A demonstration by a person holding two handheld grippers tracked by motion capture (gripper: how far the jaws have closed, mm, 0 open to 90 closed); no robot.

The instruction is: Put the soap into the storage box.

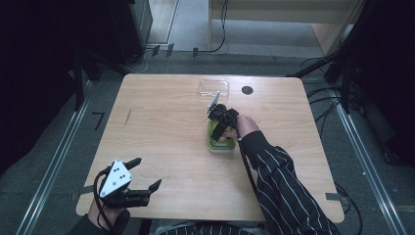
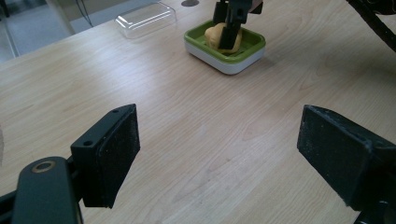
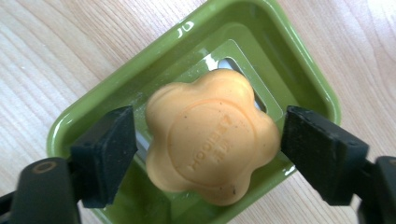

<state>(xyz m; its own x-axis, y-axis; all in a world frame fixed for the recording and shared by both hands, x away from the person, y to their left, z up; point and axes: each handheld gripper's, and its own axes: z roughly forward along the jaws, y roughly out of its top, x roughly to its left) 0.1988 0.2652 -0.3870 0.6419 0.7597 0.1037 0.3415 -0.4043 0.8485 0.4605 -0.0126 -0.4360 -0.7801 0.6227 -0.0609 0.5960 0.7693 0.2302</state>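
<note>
An orange flower-shaped soap (image 3: 210, 140) lies in a green dish (image 3: 308, 79) with a white base, right of the table's middle. My right gripper (image 3: 210, 144) is open, reaching down into the dish with one jaw on each side of the soap, the right one close to touching and a narrow gap at the left. From above, the right gripper (image 1: 222, 128) covers most of the dish (image 1: 214, 144). My left gripper (image 1: 147, 172) is open and holds nothing near the front left corner. Its own view looks across bare wood to the dish (image 2: 196, 37), the soap (image 2: 217, 35) and the right gripper (image 2: 229, 28).
A clear plastic lid (image 1: 214, 88) lies at the back of the table (image 1: 161, 122), behind the dish, also seen as the lid (image 2: 146, 18). A small black round hole (image 1: 247, 90) is beside it. A striped sleeve (image 1: 279, 171) crosses the front right.
</note>
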